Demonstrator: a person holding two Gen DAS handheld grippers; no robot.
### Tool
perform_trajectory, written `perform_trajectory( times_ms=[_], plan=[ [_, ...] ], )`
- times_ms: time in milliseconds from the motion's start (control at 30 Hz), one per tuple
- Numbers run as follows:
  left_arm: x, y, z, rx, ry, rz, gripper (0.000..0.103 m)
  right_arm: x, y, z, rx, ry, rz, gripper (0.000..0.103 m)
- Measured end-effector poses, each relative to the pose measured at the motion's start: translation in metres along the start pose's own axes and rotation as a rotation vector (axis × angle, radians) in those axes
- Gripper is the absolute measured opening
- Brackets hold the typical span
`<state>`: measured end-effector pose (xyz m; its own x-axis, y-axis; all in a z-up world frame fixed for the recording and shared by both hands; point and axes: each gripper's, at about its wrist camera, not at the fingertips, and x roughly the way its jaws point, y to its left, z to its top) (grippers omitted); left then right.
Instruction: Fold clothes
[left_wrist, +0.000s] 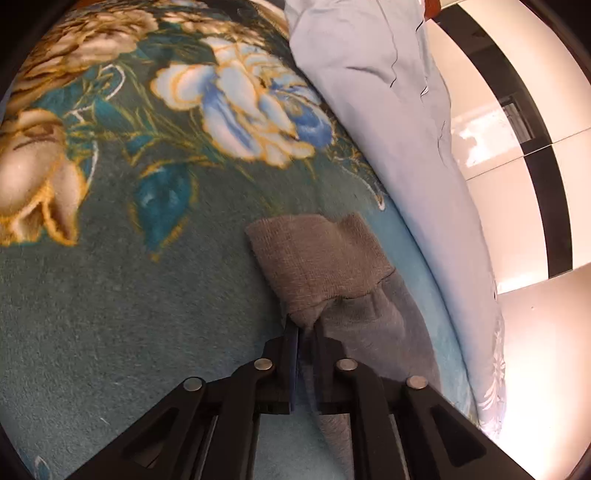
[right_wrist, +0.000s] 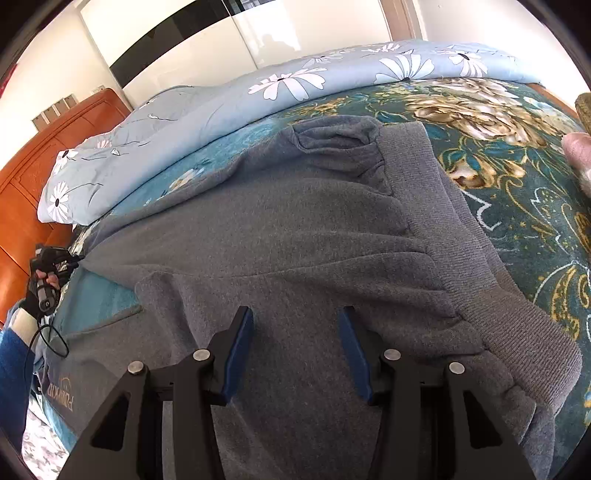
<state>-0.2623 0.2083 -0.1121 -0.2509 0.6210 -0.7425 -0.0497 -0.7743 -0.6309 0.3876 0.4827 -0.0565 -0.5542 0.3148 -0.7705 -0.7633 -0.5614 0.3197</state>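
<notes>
A grey sweatshirt (right_wrist: 295, 229) lies spread on a teal floral blanket (right_wrist: 517, 206), its ribbed hem (right_wrist: 461, 236) toward the right. My right gripper (right_wrist: 295, 321) is open and hovers just above the sweatshirt's body, holding nothing. In the left wrist view my left gripper (left_wrist: 304, 326) is shut on the ribbed cuff (left_wrist: 317, 262) of the grey sleeve (left_wrist: 373, 332), which lies on the blanket (left_wrist: 129, 295). The left gripper also shows far left in the right wrist view (right_wrist: 70, 260), at the end of the stretched sleeve.
A light blue daisy-print quilt (right_wrist: 258, 92) is bunched along the far side of the bed; it also shows in the left wrist view (left_wrist: 388, 110). An orange wooden headboard (right_wrist: 37, 166) stands at the left. White wardrobe doors (left_wrist: 517, 147) lie beyond the bed.
</notes>
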Motion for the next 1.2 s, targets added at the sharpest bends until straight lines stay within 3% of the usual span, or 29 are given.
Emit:
perform_trajectory(
  times_ms=[67,133,267,300,400,533,633,700,833,933,1133,1167,1200],
  plan=[
    [-0.010,-0.003,-0.004,-0.003,0.005,-0.048,0.013,-0.008,0.000,0.000,0.002,-0.003,0.006,0.050],
    [-0.036,-0.015,-0.010,0.039,0.012,-0.079,0.037,-0.018,-0.001,0.000,0.003,-0.012,0.009,0.050],
    [-0.102,-0.032,-0.033,0.172,0.004,-0.112,0.050,-0.045,-0.005,-0.006,0.026,-0.039,0.031,0.050],
    [-0.120,-0.031,-0.039,0.201,-0.013,-0.104,0.057,-0.053,-0.008,-0.010,0.035,-0.044,0.034,0.050],
    [-0.173,-0.021,-0.066,0.272,-0.068,-0.065,0.064,-0.077,-0.019,-0.025,0.068,-0.058,0.042,0.050],
    [-0.228,0.023,-0.122,0.348,-0.126,0.039,0.070,-0.107,-0.040,-0.054,0.124,-0.067,0.053,0.050],
    [-0.238,0.069,-0.155,0.334,-0.175,0.154,0.070,-0.123,-0.054,-0.075,0.163,-0.064,0.047,0.051],
    [-0.242,0.101,-0.176,0.269,-0.163,0.170,0.070,-0.130,-0.063,-0.087,0.196,-0.063,0.044,0.051],
    [-0.230,0.140,-0.201,0.164,-0.095,0.101,0.070,-0.134,-0.076,-0.103,0.284,-0.056,0.078,0.051],
    [-0.224,0.144,-0.205,0.133,-0.083,0.044,0.070,-0.130,-0.079,-0.108,0.341,-0.058,0.133,0.051],
    [-0.214,0.145,-0.203,0.074,-0.079,0.051,0.068,-0.116,-0.084,-0.113,0.427,-0.062,0.199,0.052],
    [-0.214,0.145,-0.202,0.072,-0.081,0.055,0.066,-0.113,-0.085,-0.113,0.432,-0.064,0.195,0.052],
    [-0.213,0.145,-0.202,0.069,-0.083,0.059,0.053,-0.110,-0.086,-0.113,0.438,-0.066,0.194,0.052]
  ],
)
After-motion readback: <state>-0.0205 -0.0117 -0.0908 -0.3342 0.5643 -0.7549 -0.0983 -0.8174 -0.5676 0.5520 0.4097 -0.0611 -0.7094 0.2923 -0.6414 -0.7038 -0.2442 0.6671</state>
